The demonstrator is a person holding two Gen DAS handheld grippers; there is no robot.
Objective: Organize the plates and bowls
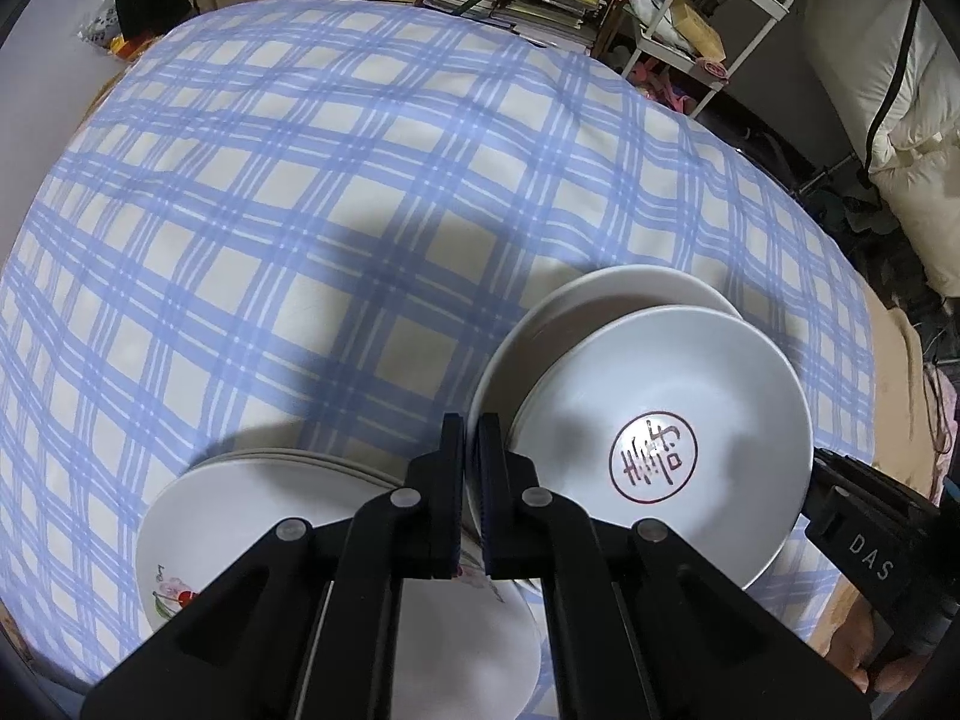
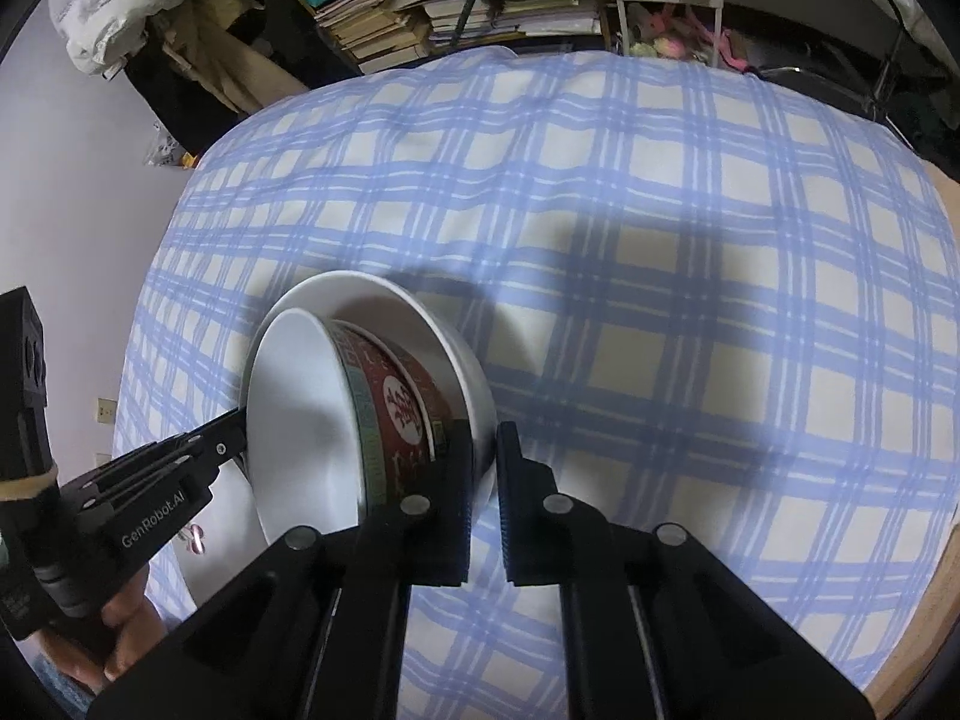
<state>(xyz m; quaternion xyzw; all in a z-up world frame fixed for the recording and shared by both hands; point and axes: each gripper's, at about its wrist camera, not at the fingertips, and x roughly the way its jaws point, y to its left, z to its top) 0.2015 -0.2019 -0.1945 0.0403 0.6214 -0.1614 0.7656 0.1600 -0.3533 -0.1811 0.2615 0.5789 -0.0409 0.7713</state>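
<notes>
In the left wrist view, the left gripper (image 1: 471,450) is seen clamped on the near rim of the white bowl (image 1: 660,438), which is held tilted just beside the plate stack (image 1: 240,516) on the checked cloth (image 1: 300,210), presumably for nesting. In the right wrist view, the right gripper (image 2: 483,456) is closed on the white bowl's (image 2: 462,360) opposite rim, with a red patterned bowl (image 2: 396,414) nested inside, so the load is judged shared between both grips.

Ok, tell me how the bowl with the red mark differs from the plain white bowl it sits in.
The marked bowl has a red circled character inside and a red patterned outside. The plain bowl is bare white all over. The marked bowl is the smaller one and nests inside the plain bowl, whose rim shows beyond it. Both are round with white insides.
</notes>
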